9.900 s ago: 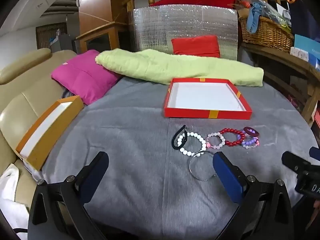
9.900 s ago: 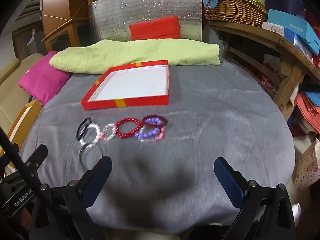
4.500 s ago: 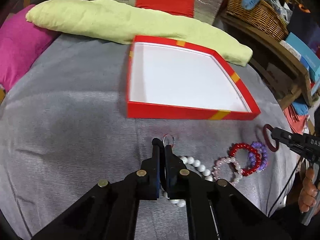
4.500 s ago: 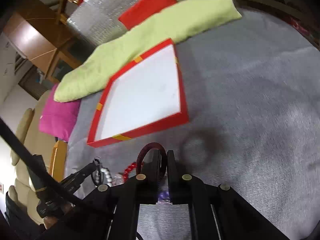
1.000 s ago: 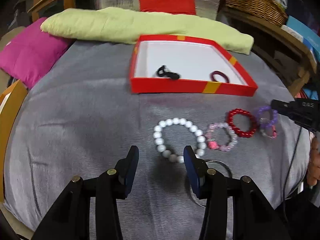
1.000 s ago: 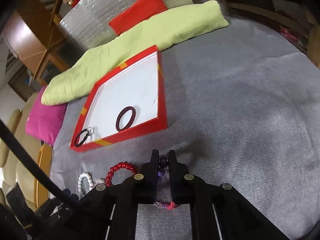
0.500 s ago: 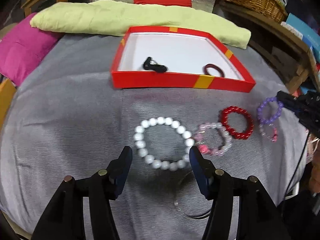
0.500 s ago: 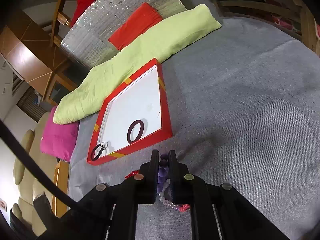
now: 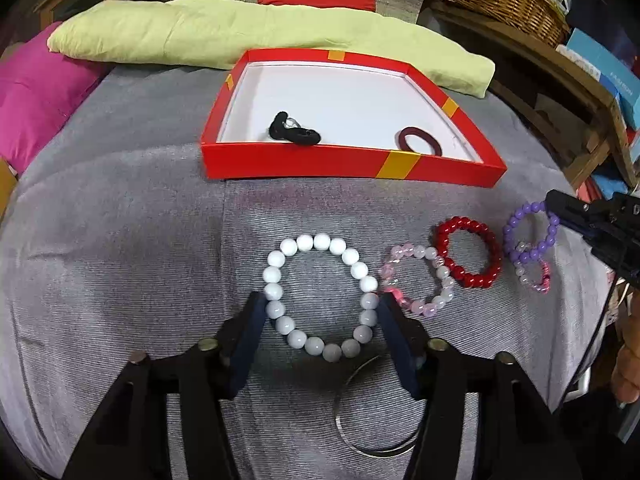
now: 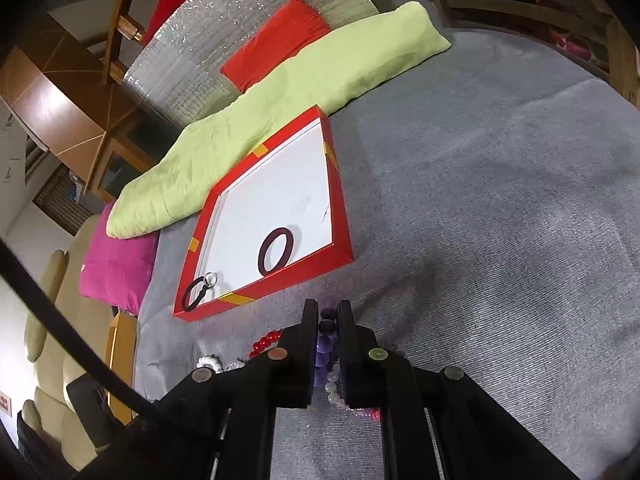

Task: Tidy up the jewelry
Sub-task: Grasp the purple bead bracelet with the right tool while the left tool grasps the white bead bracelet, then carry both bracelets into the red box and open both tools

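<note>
Since a second ago the left gripper [image 9: 320, 312] has dropped in over the white bead bracelet [image 9: 320, 296] — fingers straddle its lower half, jaws closing, pads not yet pressing on the beads. Right gripper [image 10: 329, 314] is clamped on the purple bead bracelet [image 10: 325, 346], lifting its top edge off the grey cloth [image 9: 120, 260]. Pink bracelet [image 9: 416, 280] and red bracelet [image 9: 468, 252] lie between the two; a thin metal bangle [image 9: 376, 412] sits partly under the left gripper's right finger. Red box [image 9: 352, 166] beyond holds a black hair tie [image 9: 294, 130] and a dark red band [image 9: 418, 140]. Blue carton [image 9: 604, 66] at far right — print too small to read reliably.
</note>
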`<action>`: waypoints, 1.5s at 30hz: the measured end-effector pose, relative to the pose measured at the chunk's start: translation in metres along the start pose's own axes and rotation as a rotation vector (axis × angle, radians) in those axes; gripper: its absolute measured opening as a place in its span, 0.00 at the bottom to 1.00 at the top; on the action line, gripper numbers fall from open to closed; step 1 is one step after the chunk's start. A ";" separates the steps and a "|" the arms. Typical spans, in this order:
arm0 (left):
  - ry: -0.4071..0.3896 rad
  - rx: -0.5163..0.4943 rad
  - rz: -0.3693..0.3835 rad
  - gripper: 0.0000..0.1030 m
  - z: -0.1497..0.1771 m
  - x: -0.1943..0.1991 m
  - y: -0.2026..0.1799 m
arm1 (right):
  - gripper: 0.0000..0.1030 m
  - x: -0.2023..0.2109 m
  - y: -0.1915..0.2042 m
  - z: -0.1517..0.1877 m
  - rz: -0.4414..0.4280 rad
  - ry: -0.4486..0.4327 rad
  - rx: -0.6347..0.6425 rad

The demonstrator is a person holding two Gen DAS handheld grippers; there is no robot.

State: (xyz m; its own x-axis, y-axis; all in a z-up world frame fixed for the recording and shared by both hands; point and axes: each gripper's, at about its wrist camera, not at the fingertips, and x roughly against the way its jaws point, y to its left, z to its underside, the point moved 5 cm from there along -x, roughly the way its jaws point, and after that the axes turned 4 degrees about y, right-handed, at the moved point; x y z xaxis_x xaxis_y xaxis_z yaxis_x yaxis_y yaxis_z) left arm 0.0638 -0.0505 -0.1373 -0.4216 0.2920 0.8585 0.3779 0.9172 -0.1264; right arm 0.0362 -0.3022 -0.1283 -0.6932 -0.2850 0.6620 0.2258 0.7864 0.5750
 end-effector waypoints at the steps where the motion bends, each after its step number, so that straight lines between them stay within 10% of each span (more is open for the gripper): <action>1: -0.001 -0.006 -0.013 0.49 0.000 0.000 0.001 | 0.09 0.001 0.000 0.000 -0.001 -0.002 0.002; 8: -0.006 0.032 -0.033 0.18 0.003 0.003 0.017 | 0.10 0.002 0.001 -0.001 -0.010 -0.005 -0.001; 31: -0.040 0.096 -0.036 0.08 0.000 0.015 0.034 | 0.10 0.004 0.010 0.001 -0.055 -0.005 0.006; 41: -0.038 0.045 -0.056 0.27 -0.003 0.005 0.022 | 0.10 0.005 0.010 0.002 -0.051 -0.004 0.016; 45: -0.040 0.065 -0.045 0.09 -0.004 0.006 0.026 | 0.10 0.008 0.012 0.003 -0.055 -0.013 0.027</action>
State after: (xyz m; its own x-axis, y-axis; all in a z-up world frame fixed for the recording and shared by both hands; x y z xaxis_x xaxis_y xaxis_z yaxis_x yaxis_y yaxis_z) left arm 0.0751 -0.0259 -0.1336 -0.4699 0.2590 0.8439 0.3039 0.9450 -0.1208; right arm 0.0318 -0.2937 -0.1178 -0.7126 -0.3212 0.6237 0.1688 0.7844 0.5969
